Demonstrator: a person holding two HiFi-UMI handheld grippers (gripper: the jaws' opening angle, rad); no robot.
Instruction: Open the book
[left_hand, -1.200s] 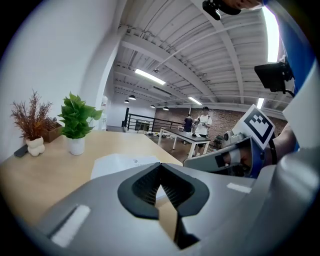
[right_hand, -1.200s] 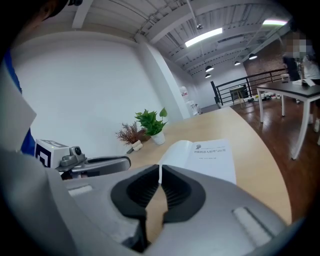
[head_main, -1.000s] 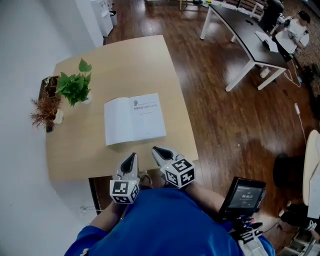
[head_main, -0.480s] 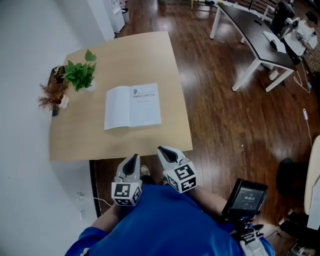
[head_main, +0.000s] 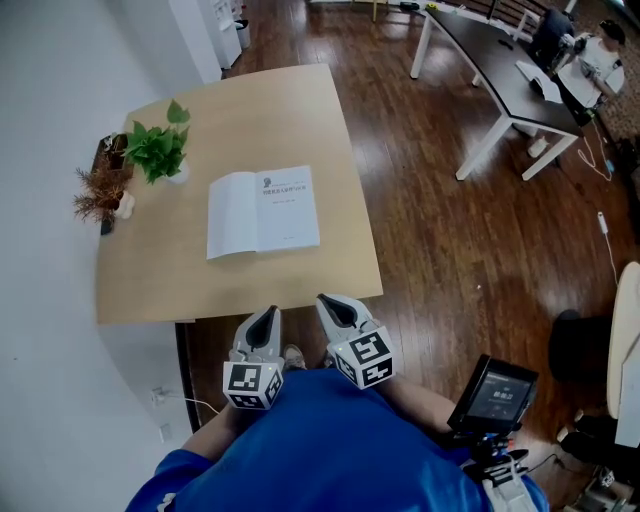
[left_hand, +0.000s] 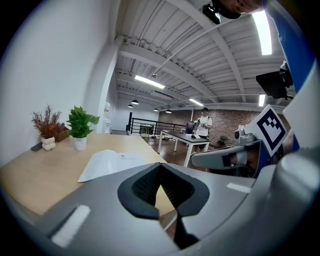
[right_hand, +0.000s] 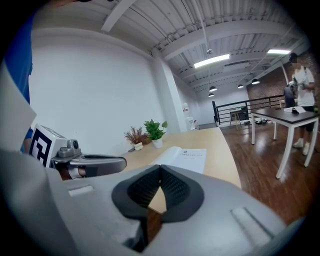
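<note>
A white book (head_main: 263, 212) lies open and flat on the light wooden table (head_main: 290, 110), its printed page on the right. Both grippers hang off the table's near edge, close to the person's blue shirt, well short of the book. My left gripper (head_main: 265, 314) is shut with nothing in it. My right gripper (head_main: 326, 301) has just closed its last bit and is shut, also on nothing. From the left gripper view the book (left_hand: 107, 162) lies ahead, beyond the closed jaws (left_hand: 160, 166), with the right gripper (left_hand: 225, 157) alongside. The right gripper view has the book (right_hand: 185, 156) past its closed jaws (right_hand: 160, 169).
A green potted plant (head_main: 158, 153) and a dried plant (head_main: 100, 195) stand at the table's left edge by the white wall. A dark desk (head_main: 500, 55) with a seated person (head_main: 590, 50) is at the back right. A small screen (head_main: 492, 392) hangs by the person's right side.
Both grippers have drawn back from the table's near edge toward the person over the floor. The book lies open as before.
</note>
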